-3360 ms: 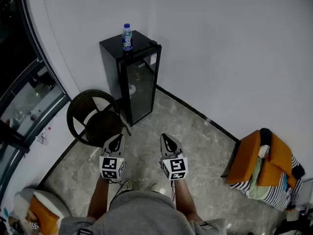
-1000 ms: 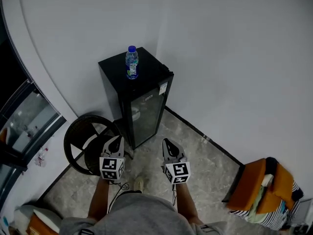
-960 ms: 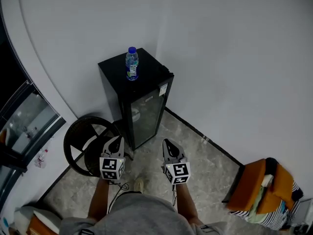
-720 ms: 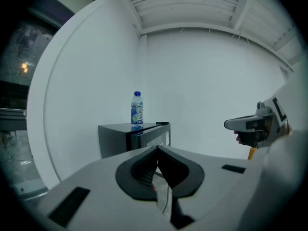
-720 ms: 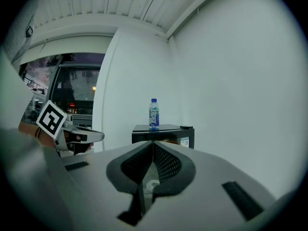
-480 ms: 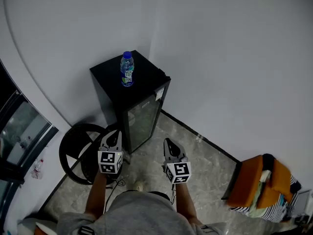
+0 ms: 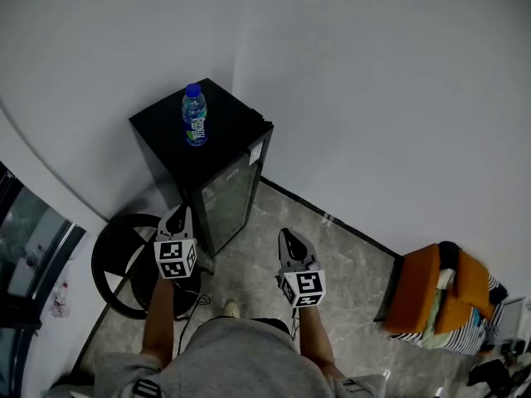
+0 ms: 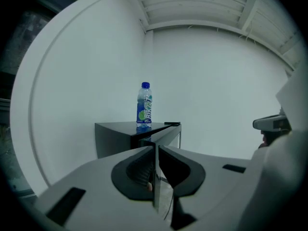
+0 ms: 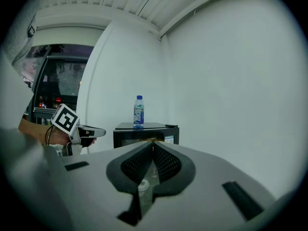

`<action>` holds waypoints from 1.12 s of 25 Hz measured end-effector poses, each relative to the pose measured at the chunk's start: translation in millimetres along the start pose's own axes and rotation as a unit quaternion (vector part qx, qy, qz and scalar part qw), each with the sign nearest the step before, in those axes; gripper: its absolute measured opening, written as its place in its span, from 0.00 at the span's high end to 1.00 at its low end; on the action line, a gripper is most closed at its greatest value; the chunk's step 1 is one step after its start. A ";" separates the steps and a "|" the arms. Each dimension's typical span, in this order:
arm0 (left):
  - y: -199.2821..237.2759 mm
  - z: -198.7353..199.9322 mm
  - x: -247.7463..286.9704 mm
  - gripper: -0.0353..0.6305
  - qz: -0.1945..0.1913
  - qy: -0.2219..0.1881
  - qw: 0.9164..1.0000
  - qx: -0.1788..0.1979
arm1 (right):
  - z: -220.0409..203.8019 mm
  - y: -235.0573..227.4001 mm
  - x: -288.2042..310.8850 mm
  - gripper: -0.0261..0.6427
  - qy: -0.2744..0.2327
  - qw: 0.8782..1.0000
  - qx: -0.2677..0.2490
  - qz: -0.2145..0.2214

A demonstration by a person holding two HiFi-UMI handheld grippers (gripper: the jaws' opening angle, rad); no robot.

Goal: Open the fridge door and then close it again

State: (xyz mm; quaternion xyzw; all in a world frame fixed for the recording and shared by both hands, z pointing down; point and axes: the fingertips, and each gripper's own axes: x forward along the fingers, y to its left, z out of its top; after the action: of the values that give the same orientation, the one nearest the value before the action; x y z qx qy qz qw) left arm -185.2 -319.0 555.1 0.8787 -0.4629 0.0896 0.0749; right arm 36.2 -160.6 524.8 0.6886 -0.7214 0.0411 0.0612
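A small black fridge [image 7: 166,143] stands in the corner, its glass door [image 7: 228,206] closed and facing me. On top stands a water bottle [image 7: 194,121] with a blue cap. My left gripper [image 7: 177,214] is held low, close before the door's left edge and not touching it. Only a hairline slit shows between its jaws, and nothing is in it. My right gripper [image 7: 286,237] is shut and empty, farther back to the right of the door. The left gripper view looks past the left gripper [image 8: 155,148] at fridge [image 8: 113,138] and bottle [image 8: 145,105]. The right gripper [image 9: 153,143] points at the fridge [image 9: 144,127].
A round black wicker chair [image 7: 116,272] stands left of the fridge, just behind my left gripper. An orange bag on striped cloth [image 7: 440,293] lies at the right wall. A glass partition [image 7: 21,239] runs along the left. Grey tiled floor [image 7: 332,264] lies before the fridge.
I have stepped closer to the fridge. My left gripper has moved forward and left, up to the door's left edge. The right gripper shifted only a little. The door stays closed.
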 end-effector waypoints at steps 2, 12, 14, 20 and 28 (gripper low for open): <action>3.9 -4.1 9.7 0.82 0.003 0.012 1.000 -0.006 | -0.4 -6.6 1.6 0.92 -0.001 1.000 0.000 -0.008; 10.1 -19.7 49.8 0.65 -0.002 0.050 0.999 -0.014 | -9.6 -18.6 13.3 0.92 0.014 0.999 0.009 -0.027; 11.9 -22.8 54.4 0.64 -0.002 0.058 0.998 -0.018 | -10.3 -19.6 15.8 0.92 0.014 0.999 0.009 -0.029; 8.3 -29.6 60.9 0.63 -0.013 0.069 0.997 -0.015 | -10.7 -21.0 17.4 0.92 0.016 0.999 0.009 -0.033; 12.2 -34.7 64.6 0.65 0.005 0.069 0.998 0.002 | -13.0 -22.2 16.0 0.92 0.021 0.999 0.018 -0.040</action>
State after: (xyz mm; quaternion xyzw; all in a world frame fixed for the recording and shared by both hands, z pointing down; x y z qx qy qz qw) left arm -162.5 -370.1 604.1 0.8682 -0.4610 0.1512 0.1045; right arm 58.0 -175.7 539.5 0.7172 -0.6906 0.0666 0.0655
